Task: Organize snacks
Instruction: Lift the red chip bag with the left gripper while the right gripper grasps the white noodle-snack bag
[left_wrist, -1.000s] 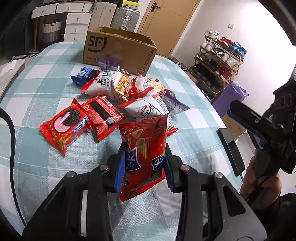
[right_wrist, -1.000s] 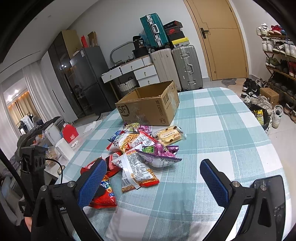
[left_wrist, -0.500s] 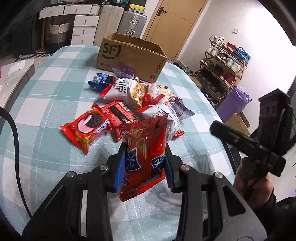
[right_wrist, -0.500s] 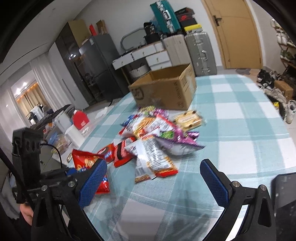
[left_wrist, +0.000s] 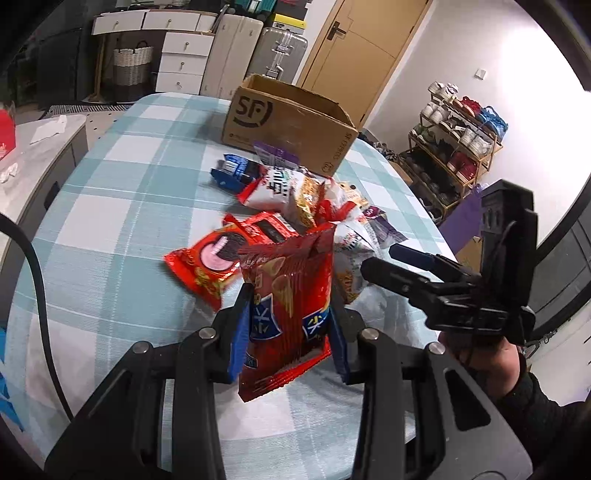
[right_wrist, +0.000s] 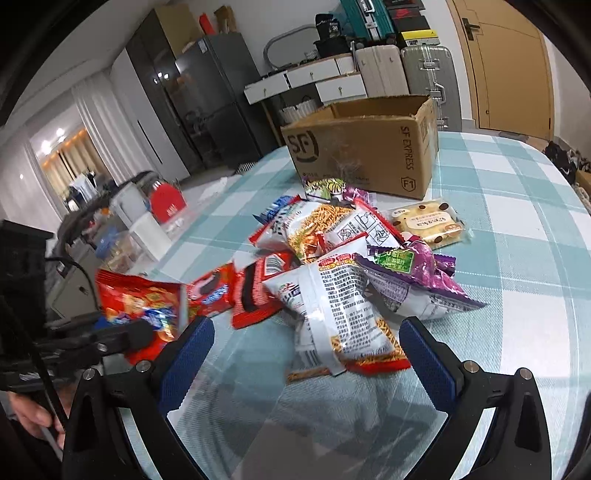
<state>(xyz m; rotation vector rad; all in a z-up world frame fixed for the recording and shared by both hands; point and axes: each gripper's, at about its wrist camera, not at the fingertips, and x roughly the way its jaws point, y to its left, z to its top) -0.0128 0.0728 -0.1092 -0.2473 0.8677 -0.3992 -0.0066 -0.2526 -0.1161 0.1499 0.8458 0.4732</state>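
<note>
My left gripper (left_wrist: 288, 332) is shut on a red snack bag (left_wrist: 288, 295), held upright above the checked tablecloth; the same red snack bag (right_wrist: 142, 306) shows at the left of the right wrist view. My right gripper (right_wrist: 303, 350) is open, hovering just short of a white noodle-snack bag (right_wrist: 340, 314) at the near edge of the snack pile. In the pile lie a purple bag (right_wrist: 413, 284), a red cookie pack (left_wrist: 210, 266), a cake pack (right_wrist: 428, 221) and several others. An open cardboard box (left_wrist: 288, 122) stands behind the pile.
The table (right_wrist: 517, 206) with its teal checked cloth stretches bare to the right of the pile. A shoe rack (left_wrist: 458, 136) stands by the far wall, and suitcases (right_wrist: 424, 70) and drawers lie behind the box. A low side table with a red item (right_wrist: 166, 199) sits left.
My right gripper came down and closer to the pile, its jaws still wide. My left gripper carried the red bag forward towards the pile and box, still gripping it.
</note>
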